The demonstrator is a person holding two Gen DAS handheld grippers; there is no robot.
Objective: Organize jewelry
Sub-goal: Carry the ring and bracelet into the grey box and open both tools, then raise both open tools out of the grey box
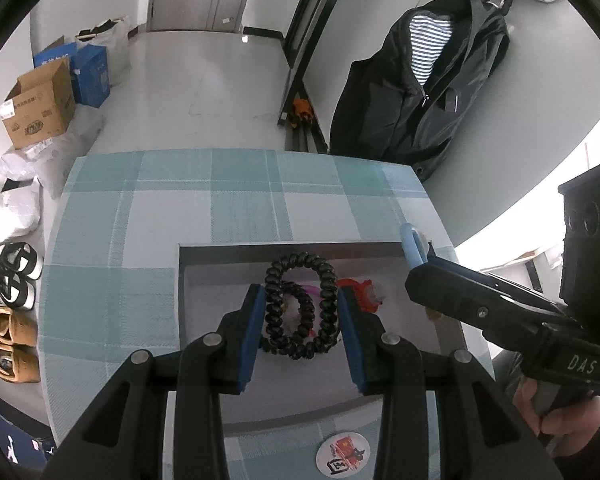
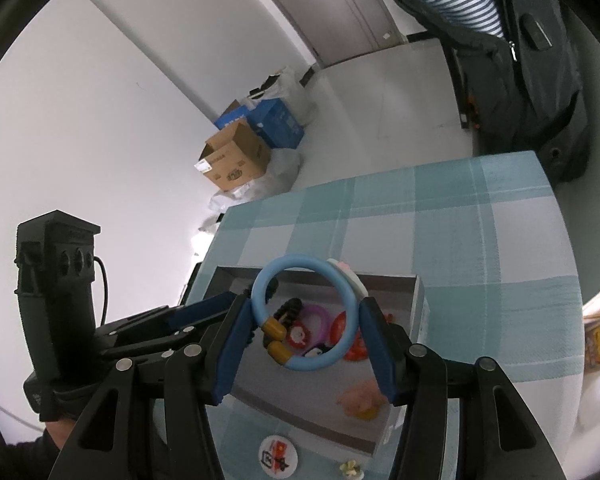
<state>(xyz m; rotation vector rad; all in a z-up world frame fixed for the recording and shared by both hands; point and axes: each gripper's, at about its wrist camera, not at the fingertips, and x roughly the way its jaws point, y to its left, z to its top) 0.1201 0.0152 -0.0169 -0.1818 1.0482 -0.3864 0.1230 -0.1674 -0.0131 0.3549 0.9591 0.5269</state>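
My left gripper [image 1: 301, 300] is shut on a black coiled hair tie [image 1: 300, 308] and holds it over the grey tray [image 1: 204, 292]. My right gripper [image 2: 305, 308] is shut on a light blue ring bracelet [image 2: 306, 312] with yellow beads, held above the same tray [image 2: 418, 304]. The right gripper also shows in the left wrist view [image 1: 420, 256], at the tray's right rim. In the tray lie a red-orange piece [image 1: 360, 294], a purple ring [image 2: 320, 320], a small penguin charm [image 2: 314, 353] and a pink-orange piece [image 2: 360, 400].
The tray sits on a teal checked tablecloth [image 1: 140, 240]. A round badge [image 1: 342, 454] lies near the table's front edge, with a small flower piece [image 2: 350, 469] beside it. Cardboard boxes [image 1: 40, 108], shoes [image 1: 12, 280] and a hanging black jacket [image 1: 420, 80] surround the table.
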